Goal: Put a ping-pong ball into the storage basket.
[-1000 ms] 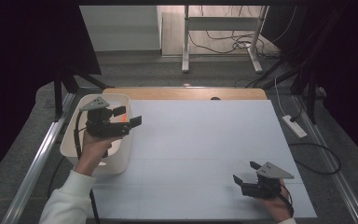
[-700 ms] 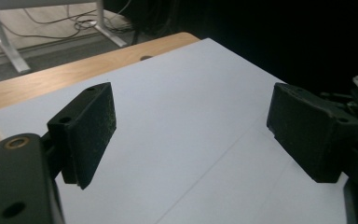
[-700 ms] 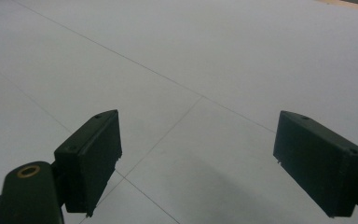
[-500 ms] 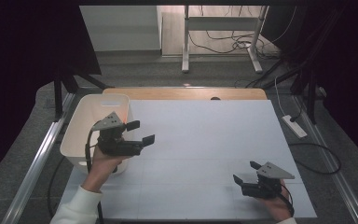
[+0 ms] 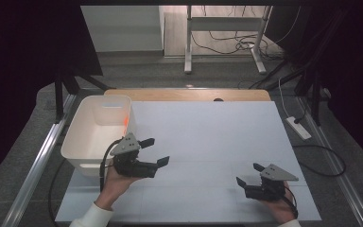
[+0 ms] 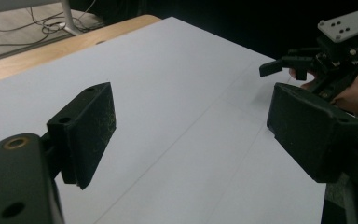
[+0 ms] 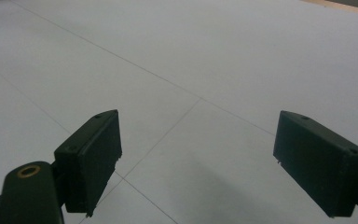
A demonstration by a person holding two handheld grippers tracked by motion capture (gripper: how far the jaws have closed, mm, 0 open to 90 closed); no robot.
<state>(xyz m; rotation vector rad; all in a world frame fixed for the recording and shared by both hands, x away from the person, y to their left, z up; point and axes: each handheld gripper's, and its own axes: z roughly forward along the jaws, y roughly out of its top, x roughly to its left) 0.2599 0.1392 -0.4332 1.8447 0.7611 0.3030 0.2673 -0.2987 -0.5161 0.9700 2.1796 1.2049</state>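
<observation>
We hold the left gripper (image 5: 155,151) beside the white bin (image 5: 99,130), fingers apart and empty. Our right gripper (image 5: 249,174) rests low on the worktop (image 5: 208,137), fingers apart too.

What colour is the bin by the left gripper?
White, with an orange-red glow on its inner right wall; the bin shows best in the high view.

We wear white long sleeves (image 5: 92,216) with ribbed cuffs. Our left black two-jaw gripper (image 5: 153,151) carries a grey three-cornered plate (image 5: 125,144) on top, and a black cable (image 5: 103,166) trails from it. Our right black two-jaw gripper (image 5: 249,174) bears a like grey plate (image 5: 278,173) dotted with small screw holes. Each jaw ends in a flat, blocky black pad (image 7: 92,151), and a brass-coloured ring (image 7: 28,171) sits at its base.
</observation>
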